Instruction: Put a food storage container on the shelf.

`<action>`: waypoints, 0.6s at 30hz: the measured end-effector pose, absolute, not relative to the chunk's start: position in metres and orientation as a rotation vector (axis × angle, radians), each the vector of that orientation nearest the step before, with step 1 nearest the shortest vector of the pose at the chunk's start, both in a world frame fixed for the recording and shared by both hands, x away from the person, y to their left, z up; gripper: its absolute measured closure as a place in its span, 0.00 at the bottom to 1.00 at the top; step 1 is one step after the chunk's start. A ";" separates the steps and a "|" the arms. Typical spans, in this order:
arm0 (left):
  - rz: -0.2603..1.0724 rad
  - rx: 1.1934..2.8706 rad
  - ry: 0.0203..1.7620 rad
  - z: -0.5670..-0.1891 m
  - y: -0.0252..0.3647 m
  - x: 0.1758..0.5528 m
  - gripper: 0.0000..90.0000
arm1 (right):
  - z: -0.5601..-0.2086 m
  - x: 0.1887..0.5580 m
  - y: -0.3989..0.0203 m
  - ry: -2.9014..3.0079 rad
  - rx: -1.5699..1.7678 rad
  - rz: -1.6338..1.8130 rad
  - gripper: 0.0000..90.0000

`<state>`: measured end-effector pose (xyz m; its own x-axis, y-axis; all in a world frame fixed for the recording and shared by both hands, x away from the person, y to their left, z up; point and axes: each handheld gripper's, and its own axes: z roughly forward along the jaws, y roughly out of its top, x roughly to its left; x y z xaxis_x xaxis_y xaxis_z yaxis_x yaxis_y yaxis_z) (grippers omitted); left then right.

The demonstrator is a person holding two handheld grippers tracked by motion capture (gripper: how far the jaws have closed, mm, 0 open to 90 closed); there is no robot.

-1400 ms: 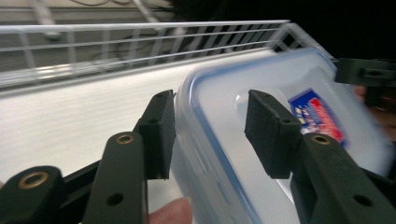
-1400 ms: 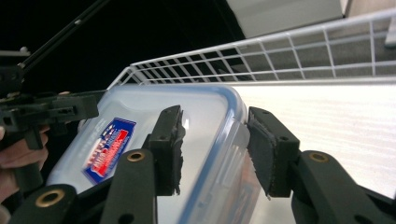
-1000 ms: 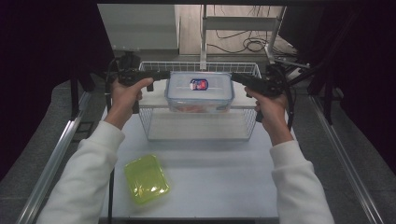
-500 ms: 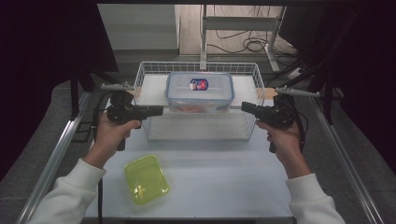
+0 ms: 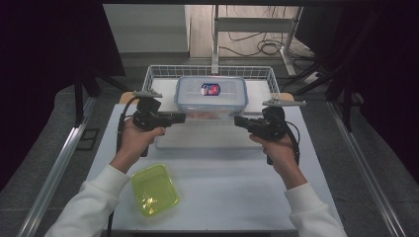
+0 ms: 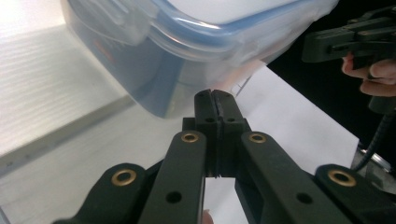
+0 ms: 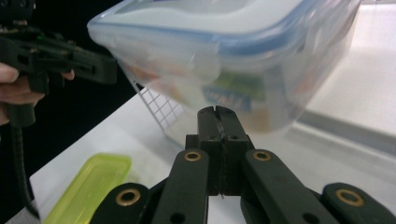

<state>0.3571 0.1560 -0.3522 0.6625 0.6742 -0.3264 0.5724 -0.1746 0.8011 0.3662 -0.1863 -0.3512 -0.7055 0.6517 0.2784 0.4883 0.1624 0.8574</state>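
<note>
A clear plastic box with a blue-rimmed lid (image 5: 211, 96) rests in the white wire basket (image 5: 158, 72) at the far middle of the table. My left gripper (image 5: 183, 117) hovers just off the box's near left corner, jaws shut and empty. My right gripper (image 5: 237, 120) mirrors it at the near right corner, also shut on nothing. In the left gripper view the shut jaws (image 6: 215, 93) point under the box (image 6: 187, 37), with the other gripper (image 6: 345, 39) beyond. In the right gripper view the shut jaws (image 7: 215, 110) face the box (image 7: 224, 56).
A yellow-green shallow container (image 5: 154, 190) lies on the white table near its front left, also seen low in the right gripper view (image 7: 88, 186). Metal frame rails run along both sides of the table. Cables trail on the floor behind the basket.
Both hands have drawn back from the box's sides toward the person and sunk lower. Both pairs of jaws have closed. The box stays in the basket.
</note>
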 end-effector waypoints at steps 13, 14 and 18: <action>0.112 1.813 1.026 -0.353 0.156 0.383 1.00 | -0.350 0.398 -0.177 2.190 1.204 1.574 0.99; 0.115 1.813 1.029 -0.353 0.156 0.384 1.00 | -0.350 0.398 -0.177 2.190 1.204 1.574 0.99; 0.115 1.806 1.032 -0.353 0.155 0.387 1.00 | -0.350 0.403 -0.176 2.176 1.216 1.575 0.99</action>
